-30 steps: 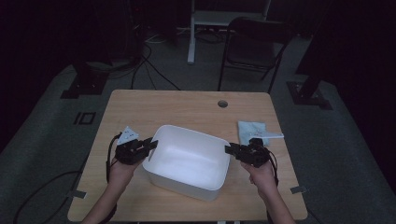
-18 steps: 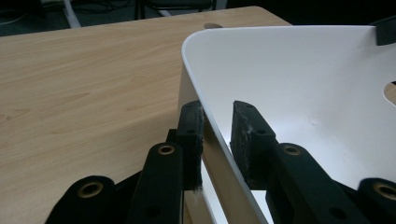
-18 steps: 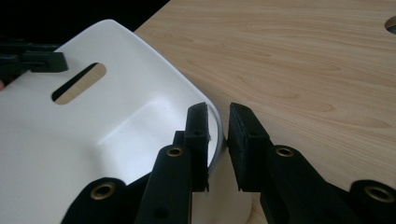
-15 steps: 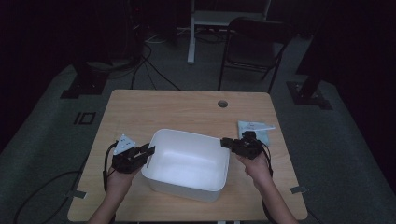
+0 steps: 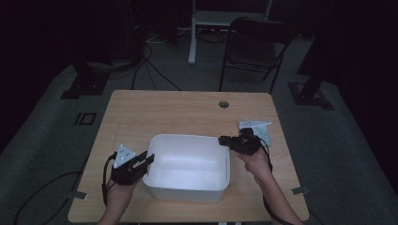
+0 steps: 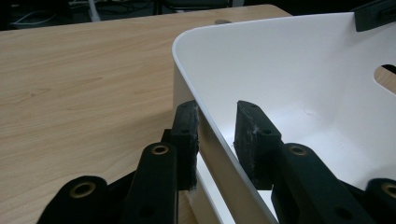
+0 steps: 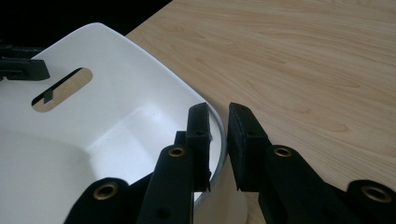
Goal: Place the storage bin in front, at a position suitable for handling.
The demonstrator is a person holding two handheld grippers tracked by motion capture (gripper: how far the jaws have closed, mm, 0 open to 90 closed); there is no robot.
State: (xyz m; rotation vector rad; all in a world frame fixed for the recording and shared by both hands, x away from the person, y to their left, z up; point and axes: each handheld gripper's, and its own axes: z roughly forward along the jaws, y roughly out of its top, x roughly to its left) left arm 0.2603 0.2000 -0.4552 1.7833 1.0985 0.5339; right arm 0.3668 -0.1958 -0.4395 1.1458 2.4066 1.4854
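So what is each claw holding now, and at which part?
The right claw grips the white tub by its side rim. The left claw straddles the opposite rim, one pad touching; its jaws have just been opening.

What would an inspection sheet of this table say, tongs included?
Surface: wooden table, with a round hole near the far edge.
Job's things: white tub with handle slots, nothing seen inside.
Clutter: pale blue cloth-like item beside the right hand.
Grippers: left tongs straddle the tub's wall, the outer pad touching and the inner pad clear; right tongs have just been closing and pinch the tub's rim.
Cables: one cable trails from the left tongs; more cables lie on the floor.
Surroundings: dark room, folding chair behind the table.
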